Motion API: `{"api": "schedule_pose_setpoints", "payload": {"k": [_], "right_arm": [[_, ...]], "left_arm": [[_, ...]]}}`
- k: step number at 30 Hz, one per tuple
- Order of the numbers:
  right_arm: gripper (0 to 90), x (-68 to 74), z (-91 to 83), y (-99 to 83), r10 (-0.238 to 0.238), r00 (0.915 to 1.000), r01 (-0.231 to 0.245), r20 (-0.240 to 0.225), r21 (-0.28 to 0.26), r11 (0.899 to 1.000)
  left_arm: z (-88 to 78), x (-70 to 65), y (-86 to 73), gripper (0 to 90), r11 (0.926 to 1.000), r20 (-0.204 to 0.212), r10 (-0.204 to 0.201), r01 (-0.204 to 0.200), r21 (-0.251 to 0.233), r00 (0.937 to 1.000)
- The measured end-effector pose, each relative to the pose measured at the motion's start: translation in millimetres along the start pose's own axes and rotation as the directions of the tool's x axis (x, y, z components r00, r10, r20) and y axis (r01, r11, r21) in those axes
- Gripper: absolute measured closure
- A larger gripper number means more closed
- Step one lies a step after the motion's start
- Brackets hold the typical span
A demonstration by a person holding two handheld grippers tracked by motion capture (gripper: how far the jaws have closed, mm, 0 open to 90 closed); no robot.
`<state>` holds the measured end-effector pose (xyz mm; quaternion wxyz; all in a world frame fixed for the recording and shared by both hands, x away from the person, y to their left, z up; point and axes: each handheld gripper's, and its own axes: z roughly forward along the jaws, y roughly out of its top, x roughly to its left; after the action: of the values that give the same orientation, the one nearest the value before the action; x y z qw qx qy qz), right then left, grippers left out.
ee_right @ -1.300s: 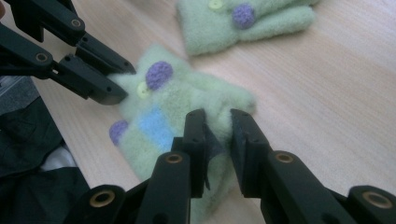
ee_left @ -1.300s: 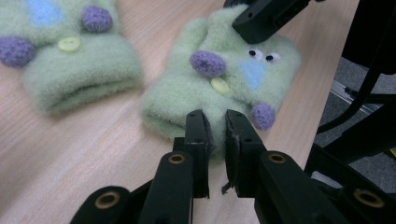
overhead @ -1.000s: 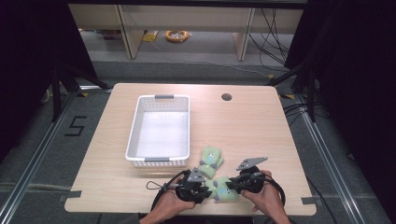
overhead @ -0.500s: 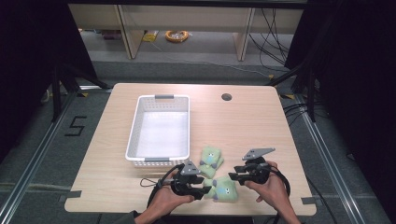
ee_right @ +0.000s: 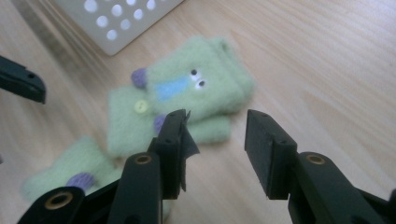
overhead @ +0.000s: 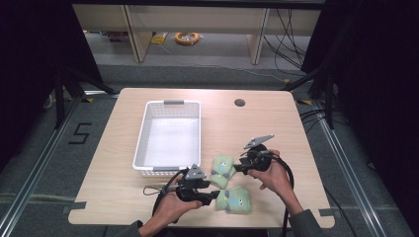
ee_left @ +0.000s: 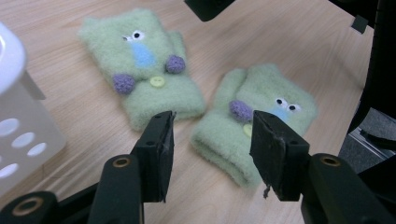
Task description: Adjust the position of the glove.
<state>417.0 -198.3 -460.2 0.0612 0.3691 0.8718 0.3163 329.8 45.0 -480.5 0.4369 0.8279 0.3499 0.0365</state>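
Since both green mittens (overhead: 222, 170) (overhead: 234, 199) lie flat on the table (overhead: 276, 123) just beside the white basket (overhead: 148, 143), left gripper (overhead: 213, 195) and right gripper (overhead: 238, 168) have just been opening, jaws apart with nothing held, probably lining up for fresh grabs.

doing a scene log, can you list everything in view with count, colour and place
fuzzy mitten: 2, light green with purple bobbles, a yellow button and a blue-patched face; near mitten at the front edge, far mitten just behind it, right of the basket
basket: 1, white, perforated walls, left of centre, empty
table: 1, light wood, with a dark cable hole near the back
shelf unit: 1, beige, on the floor behind the table
coil: 1, orange, on the floor under the shelf
left hand-held gripper: 1, black, open over the near mitten
right hand-held gripper: 1, black, open over the far mitten
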Motion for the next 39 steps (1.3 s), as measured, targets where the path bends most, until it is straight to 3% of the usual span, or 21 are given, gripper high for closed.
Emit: {"api": "schedule_pose_setpoints", "payload": {"k": [2, 4, 7, 9, 11, 13, 17, 19, 21, 23, 28, 29, 30, 31, 32, 33, 34, 36, 37, 38, 39], "right_arm": [[60.1, -2.6, 4.4, 6.8, -0.018, 0.9998, 0.018, 0.006, 0.035, 0.999], [60.0, -4.1, 8.7, 9.8, -0.017, 0.9998, 0.017, 0.009, 0.029, 0.999], [61.0, -8.3, 16.6, 19.1, -0.051, 0.9987, 0.05, 0.009, 0.066, 0.997], [61.6, -9.5, 22.5, 24.7, -0.059, 0.9983, 0.059, -0.002, 0.077, 0.995], [61.9, -9.2, 28.1, 30.2, -0.098, 0.9952, 0.098, -0.01, 0.089, 0.991], [62.1, -8.4, 32.6, 35.5, -0.135, 0.9909, 0.134, -0.006, 0.116, 0.984], [61.8, -9.1, 40.9, 39.3, -0.13, 0.9911, 0.133, -0.027, 0.145, 0.98], [66.9, -11.5, 46.3, 38.3, -0.137, 0.9899, 0.141, -0.038, 0.166, 0.976], [79.5, -14.8, 47.4, 36.1, -0.123, 0.9906, 0.131, -0.059, 0.159, 0.979], [86.3, -16.1, 42.9, 33.0, -0.075, 0.9946, 0.085, -0.072, 0.15, 0.985], [87.7, -17.1, 27.2, 19.4, -0.023, 0.9995, 0.025, -0.02, 0.114, 0.993], [87.7, -18.1, 21.7, 11.8, 0.021, 0.9997, -0.019, -0.016, 0.085, 0.996], [87.7, -18.1, 21.7, 11.8, 0.021, 0.9997, -0.019, -0.016, 0.085, 0.996], [87.7, -18.9, 19.1, 8.7, 0.038, 0.999, -0.037, -0.023, 0.064, 0.997], [87.7, -18.2, 15.2, 4.6, 0.088, 0.9957, -0.086, -0.029, 0.065, 0.994], [87.7, -18.9, 13.0, 0.4, 0.065, 0.9976, -0.064, -0.026, 0.03, 0.998], [87.6, -16.0, 9.9, -5.2, 0.076, 0.997, -0.077, 0.012, 0.018, 0.997], [87.6, -12.3, 4.7, -13.2, 0.088, 0.9957, -0.088, 0.029, 0.013, 0.996], [87.6, -11.1, 2.8, -15.7, 0.099, 0.9948, -0.099, 0.023, 0.01, 0.995], [87.5, -10.1, 1.7, -19.7, 0.108, 0.9939, -0.108, 0.02, -0.004, 0.994], [87.4, -10.1, 0.2, -21.5, 0.1, 0.9943, -0.101, 0.037, 0.004, 0.995]], "left_arm": [[-0.8, 0.6, -0.2, 48.5, 1.0, -0.003, 0.002, -0.002, 0.007, 1.0], [-1.3, 1.6, -0.2, 48.5, 0.9998, -0.001, 0.01, -0.01, 0.018, 0.9999], [0.9, 0.1, -1.0, 48.6, 0.9998, -0.004, -0.021, 0.021, 0.002, 0.9998], [0.3, 3.7, -0.9, 48.3, 0.9996, -0.005, 0.005, -0.005, 0.027, 1.0], [2.7, 3.1, -1.8, 48.1, 0.9994, -0.006, -0.033, 0.033, 0.009, 0.9994], [1.9, 4.4, -1.9, 48.1, 0.9996, -0.005, -0.021, 0.021, 0.02, 0.9998], [0.8, 4.1, -1.3, 47.9, 0.9996, -0.01, -0.02, 0.02, 0.022, 0.9998], [0.7, 4.3, -1.5, 47.8, 0.9995, -0.004, -0.025, 0.025, 0.019, 0.9997], [0.6, 4.0, -1.2, 47.5, 0.9996, -0.007, -0.026, 0.026, 0.006, 0.9996], [-0.1, 4.8, -0.3, 47.2, 0.9997, -0.009, -0.025, 0.025, 0.005, 0.9996], [1.4, 3.8, 1.3, 47.5, 0.9992, -0.008, -0.04, 0.04, -0.002, 0.9992], [1.8, 3.2, 1.7, 47.8, 0.9993, -0.011, -0.038, 0.038, -0.005, 0.9992], [0.8, 4.6, 2.6, 47.8, 0.9999, -0.01, -0.007, 0.007, 0.011, 0.9999], [2.7, 2.2, 3.1, 47.9, 0.9995, -0.01, -0.03, 0.03, -0.004, 0.9995], [2.8, 2.8, 4.5, 48.2, 0.9999, -0.009, -0.008, 0.008, 0.012, 0.9999], [5.2, 1.0, 5.9, 48.3, 0.9999, -0.01, -0.016, 0.016, 0.007, 0.9998], [8.7, -0.2, 6.7, 48.3, 0.9997, -0.001, -0.025, 0.025, -0.007, 0.9997], [11.5, -0.5, 7.7, 48.4, 0.9998, 0.004, -0.013, 0.013, 0.016, 0.9999], [15.2, -1.9, 7.7, 48.5, 0.9991, 0.005, -0.04, 0.04, 0.013, 0.9992], [17.0, -0.6, 8.2, 48.6, 0.9995, 0.002, -0.028, 0.028, 0.015, 0.9996], [20.5, -0.3, 8.9, 48.8, 0.9989, 0.006, -0.044, 0.044, 0.016, 0.999]]}}
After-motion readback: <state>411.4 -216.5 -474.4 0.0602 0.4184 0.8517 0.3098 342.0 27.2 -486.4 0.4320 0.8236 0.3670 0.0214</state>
